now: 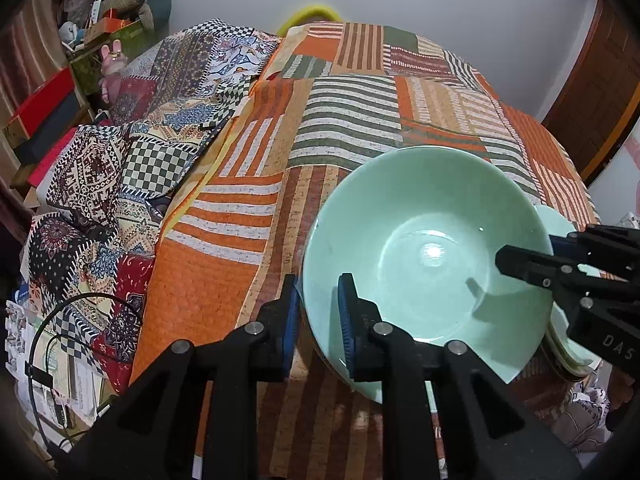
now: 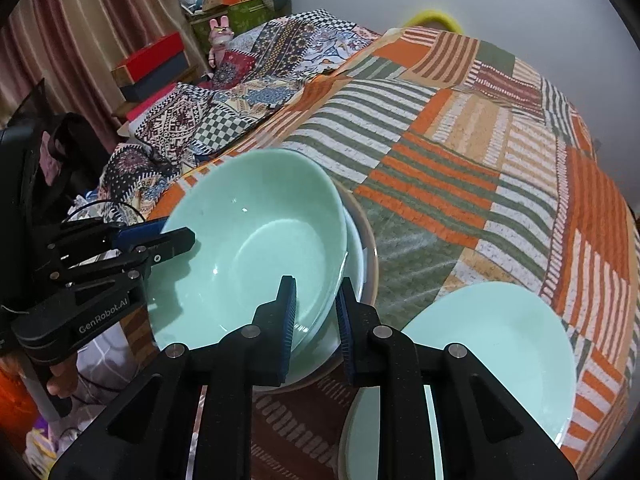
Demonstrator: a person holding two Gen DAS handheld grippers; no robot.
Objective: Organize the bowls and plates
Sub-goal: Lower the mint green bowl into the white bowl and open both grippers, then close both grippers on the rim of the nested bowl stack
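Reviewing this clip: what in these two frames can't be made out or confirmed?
- How many dishes sit under the green bowl: only rims show in the right wrist view; the bowl covers them.
- The second green plate: the right gripper hides its near edge.
- Whether either gripper's pads touch the bowl rim: unclear in both views.
- The left gripper body: cut off by the bottom edge.

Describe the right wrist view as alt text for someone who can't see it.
A mint green bowl sits atop stacked dishes, both grippers' fingers straddling its rim: right gripper near, left gripper opposite. Another green plate lies beside it on a striped patchwork cloth.
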